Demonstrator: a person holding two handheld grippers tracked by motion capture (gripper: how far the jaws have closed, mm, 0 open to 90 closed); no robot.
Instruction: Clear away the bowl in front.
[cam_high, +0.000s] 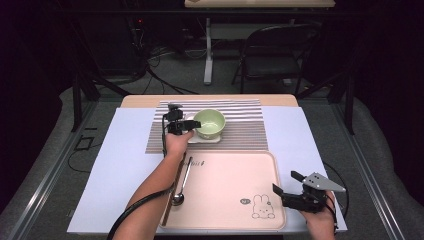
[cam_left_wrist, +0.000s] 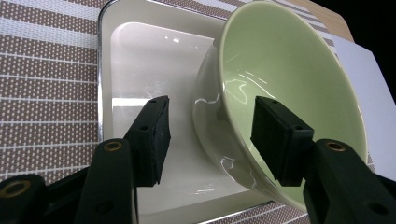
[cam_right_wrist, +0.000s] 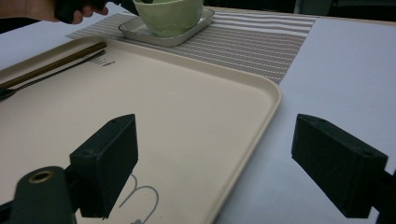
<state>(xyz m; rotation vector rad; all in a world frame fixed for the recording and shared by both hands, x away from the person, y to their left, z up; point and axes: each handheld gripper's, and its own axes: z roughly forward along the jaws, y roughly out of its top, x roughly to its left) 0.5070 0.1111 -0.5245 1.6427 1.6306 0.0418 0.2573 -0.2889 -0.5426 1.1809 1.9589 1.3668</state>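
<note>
**Left gripper straddles the rim of the green bowl**

The green bowl (cam_high: 209, 123) sits in a white square dish (cam_high: 204, 137) on the striped mat (cam_high: 240, 131) at the far middle of the table (cam_high: 115, 165). The bowl looks empty inside. The left gripper (cam_left_wrist: 210, 135) has one jaw inside the bowl and one outside, over the dish; the pads do not visibly press the wall, so the grip is released.

The pink tray (cam_high: 230, 185) lies nearer, holding a spoon (cam_high: 181, 187) and chopsticks (cam_high: 172, 192) along its left edge. The right gripper (cam_right_wrist: 229, 163) hovers at the tray's right edge, jaws wide apart with nothing between them.
</note>
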